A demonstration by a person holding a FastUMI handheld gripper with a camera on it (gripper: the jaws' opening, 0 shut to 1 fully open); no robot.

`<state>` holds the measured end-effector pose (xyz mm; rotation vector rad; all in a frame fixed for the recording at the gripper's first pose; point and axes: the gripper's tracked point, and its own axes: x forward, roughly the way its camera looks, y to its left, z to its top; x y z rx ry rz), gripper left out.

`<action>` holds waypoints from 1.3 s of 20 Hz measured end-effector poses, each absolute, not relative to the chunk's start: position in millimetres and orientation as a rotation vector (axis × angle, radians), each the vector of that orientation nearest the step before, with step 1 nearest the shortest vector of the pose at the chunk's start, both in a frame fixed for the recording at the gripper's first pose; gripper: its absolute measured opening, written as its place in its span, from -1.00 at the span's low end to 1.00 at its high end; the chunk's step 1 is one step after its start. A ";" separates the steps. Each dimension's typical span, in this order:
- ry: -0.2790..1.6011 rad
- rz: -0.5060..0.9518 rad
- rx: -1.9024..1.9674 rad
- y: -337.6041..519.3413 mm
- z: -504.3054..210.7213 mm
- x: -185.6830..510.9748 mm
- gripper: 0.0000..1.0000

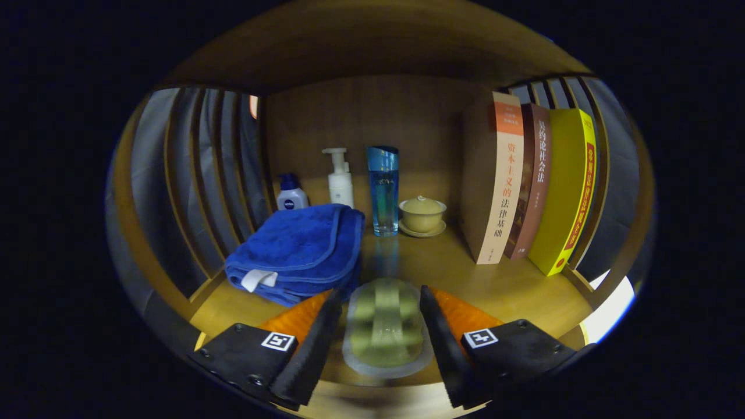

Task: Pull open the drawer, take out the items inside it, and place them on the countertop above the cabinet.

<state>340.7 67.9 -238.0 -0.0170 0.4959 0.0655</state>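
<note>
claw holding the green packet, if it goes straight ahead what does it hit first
Probably the tall blue bottle, standing straight beyond the claw, which grips a green packet. The folded blue towel lies just left of that line and might brush first; depth is unclear.

The tongs point(381, 326) point forward and slightly down, both fingers point(308, 343) reaching in level with each other. They hold a pale green packet point(384, 329) between them — each finger's inner face lies against one side of it, the jaws part-way closed.
</note>
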 end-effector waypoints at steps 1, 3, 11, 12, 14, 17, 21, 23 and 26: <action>0.470 0.072 -0.025 70.1 -226.0 337.0 0.85; 0.409 0.084 -0.039 74.0 -197.9 326.5 0.96; 0.201 0.163 -0.037 98.5 -86.6 245.2 0.96; 0.184 0.173 -0.036 100.0 -75.8 232.7 0.95; 0.149 0.178 -0.038 99.4 -56.0 208.9 0.95; 0.113 0.183 -0.059 98.2 -34.6 176.7 0.95; 0.065 0.177 -0.059 95.1 -19.0 131.7 0.95; 0.055 0.173 -0.054 93.1 -32.3 112.1 0.95; 0.053 0.177 -0.033 93.6 -53.6 81.3 0.95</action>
